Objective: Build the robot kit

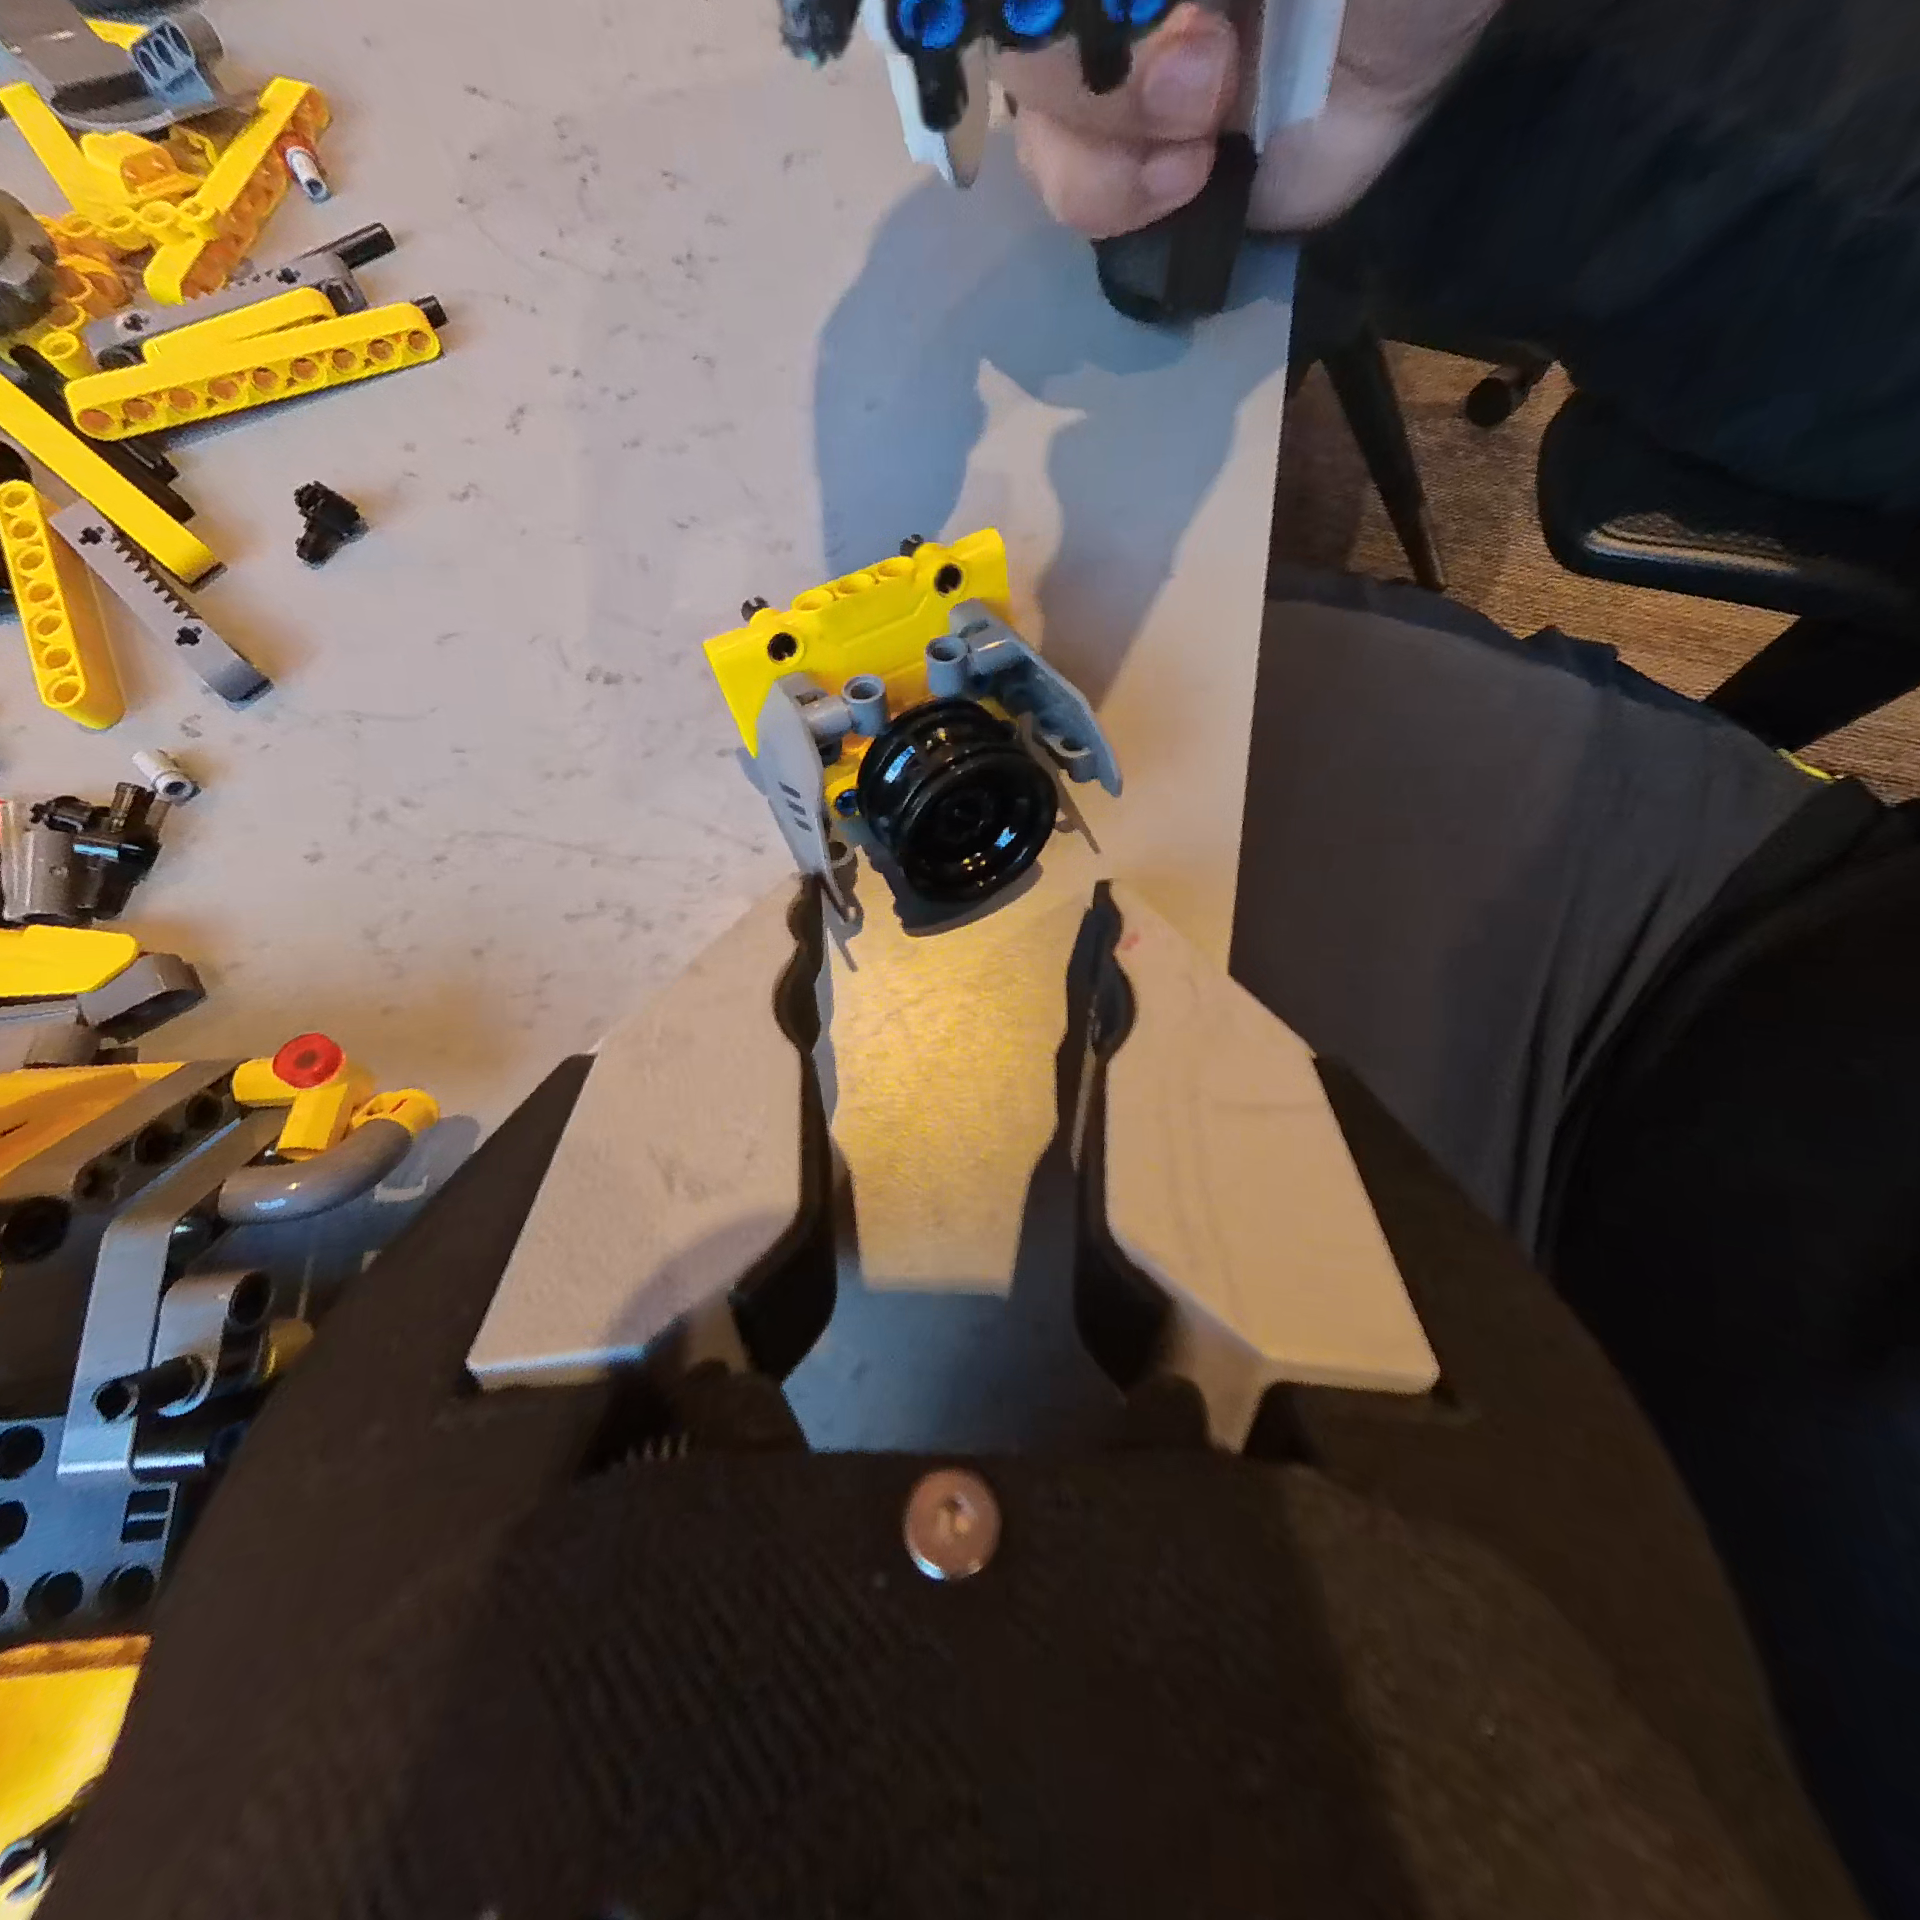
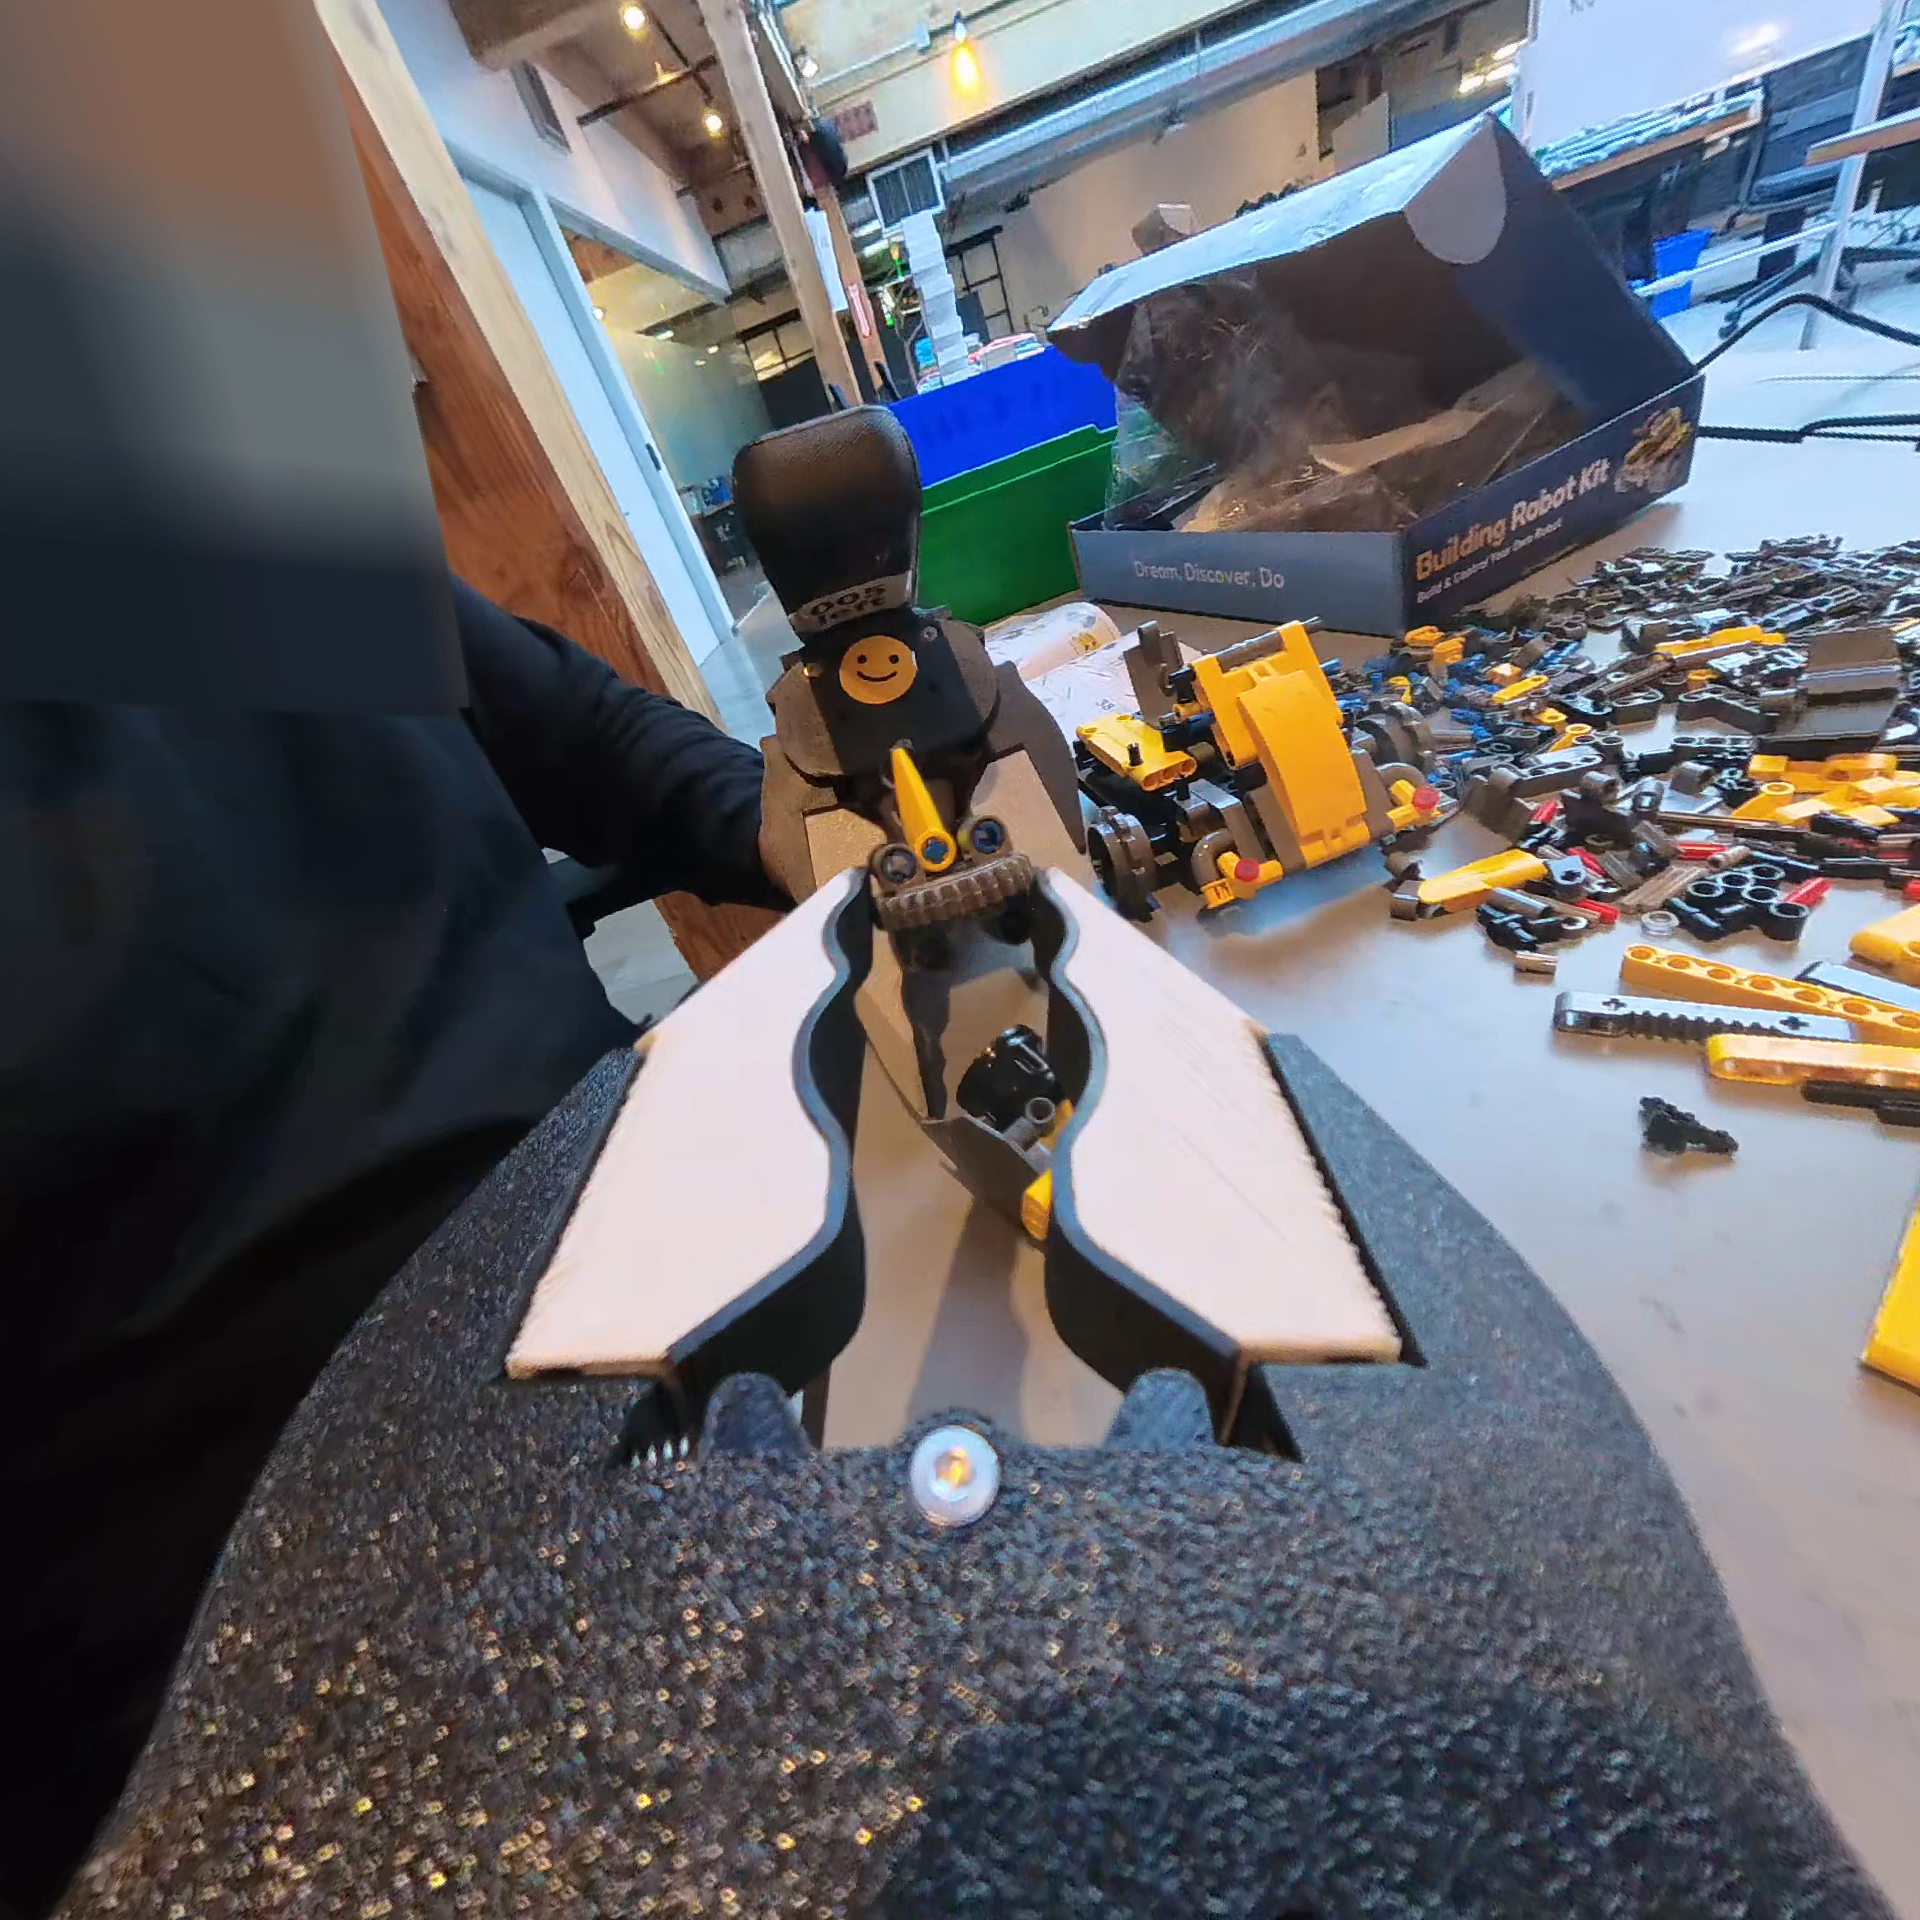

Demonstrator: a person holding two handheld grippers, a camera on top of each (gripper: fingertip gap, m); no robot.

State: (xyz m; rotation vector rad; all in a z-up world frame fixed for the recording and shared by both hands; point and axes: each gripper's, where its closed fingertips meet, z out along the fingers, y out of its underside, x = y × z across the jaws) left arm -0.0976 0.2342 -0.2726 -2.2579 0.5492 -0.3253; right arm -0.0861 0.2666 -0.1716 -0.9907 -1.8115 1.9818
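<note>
My left gripper [image 1: 961, 904] is open and empty, low over the table. Just ahead of its fingertips, a small yellow and grey brick assembly [image 1: 914, 717] with a black wheel [image 1: 956, 810] rests on the table; it also shows in the right wrist view [image 2: 1013, 1127]. My right gripper [image 2: 951, 894] is shut on a small piece with a grey gear, blue pins and a yellow cone [image 2: 940, 857], held in the air above the wheel assembly. This piece shows blurred at the top of the left wrist view [image 1: 1023, 21].
A partly built yellow and grey vehicle [image 2: 1257, 769] stands on the pale table [image 1: 644, 260]. Loose yellow, grey and black pieces [image 2: 1714, 748] spread to its right, with an open dark box [image 2: 1392, 436] behind. A small black connector [image 1: 327, 520] lies alone. The table edge [image 1: 1262, 623] is close by. From the left gripper's tips to the small black connector [image 1: 327, 520] is close to 12 cm. Seen from the right wrist view [image 2: 1668, 1127] as well.
</note>
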